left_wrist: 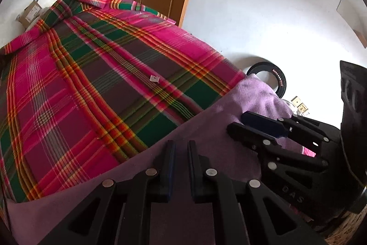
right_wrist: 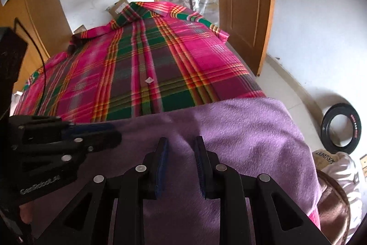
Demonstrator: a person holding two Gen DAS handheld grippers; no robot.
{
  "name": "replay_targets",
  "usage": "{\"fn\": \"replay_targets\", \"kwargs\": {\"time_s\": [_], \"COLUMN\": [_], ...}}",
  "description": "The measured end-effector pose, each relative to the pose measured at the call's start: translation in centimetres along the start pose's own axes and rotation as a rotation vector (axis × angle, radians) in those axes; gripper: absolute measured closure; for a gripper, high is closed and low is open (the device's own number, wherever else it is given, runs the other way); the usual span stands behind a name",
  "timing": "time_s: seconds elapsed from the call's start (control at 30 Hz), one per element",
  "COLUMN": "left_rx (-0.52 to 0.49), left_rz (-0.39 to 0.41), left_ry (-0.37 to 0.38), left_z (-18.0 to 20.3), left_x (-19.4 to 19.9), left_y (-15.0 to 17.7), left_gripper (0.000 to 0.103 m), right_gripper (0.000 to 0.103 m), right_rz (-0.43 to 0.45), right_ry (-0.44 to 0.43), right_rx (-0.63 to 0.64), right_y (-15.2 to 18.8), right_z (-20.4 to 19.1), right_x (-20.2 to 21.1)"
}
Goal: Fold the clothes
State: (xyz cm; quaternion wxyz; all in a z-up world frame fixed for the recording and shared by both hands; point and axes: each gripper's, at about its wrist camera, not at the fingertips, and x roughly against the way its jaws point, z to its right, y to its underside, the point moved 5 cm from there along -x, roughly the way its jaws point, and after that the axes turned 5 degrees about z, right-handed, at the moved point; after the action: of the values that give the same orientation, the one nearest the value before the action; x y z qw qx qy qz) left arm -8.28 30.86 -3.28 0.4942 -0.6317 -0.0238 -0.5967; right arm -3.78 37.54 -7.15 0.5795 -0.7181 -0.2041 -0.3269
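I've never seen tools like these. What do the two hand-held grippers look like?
Each hand-held gripper, left and right, is matte black plastic with two flat fingers, dark blue pads, silver rivets and triangular cut-outs. One body reads "DAS", the other "GenRobot.AI".

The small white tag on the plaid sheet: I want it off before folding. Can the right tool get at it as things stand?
Probably yes. The white tag lies bare on the plaid sheet, straight ahead of the right tool, beyond the purple cloth. Nothing covers it; reach is unclear.

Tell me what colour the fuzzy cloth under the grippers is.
Light purple, a plain lilac cloth with no pattern. It shows best in the right wrist view.
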Motion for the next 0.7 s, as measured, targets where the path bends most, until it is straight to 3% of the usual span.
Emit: {"fn": "replay_targets", "kwargs": {"time_s": [0.57,0.7], "left_rx": [0.014,0.010], "left_rz": [-0.004,0.013], "left_ry": [-0.022,-0.060], "left_z": [-0.7,-0.9], "left_x": [-0.8,0.3], "left_y": [-1.1,-1.0], "left_gripper": [0.092,0.092], "right_gripper": [0.079,0.079], "right_rz": [0.022,0.026], "right_ry": [0.022,0.081], "right_rx": [-0.062,-0.061], "right_y": [-1.8,-1.7], "right_z": [1.9,1.6], "right_x": [-1.5,-0.6]}}
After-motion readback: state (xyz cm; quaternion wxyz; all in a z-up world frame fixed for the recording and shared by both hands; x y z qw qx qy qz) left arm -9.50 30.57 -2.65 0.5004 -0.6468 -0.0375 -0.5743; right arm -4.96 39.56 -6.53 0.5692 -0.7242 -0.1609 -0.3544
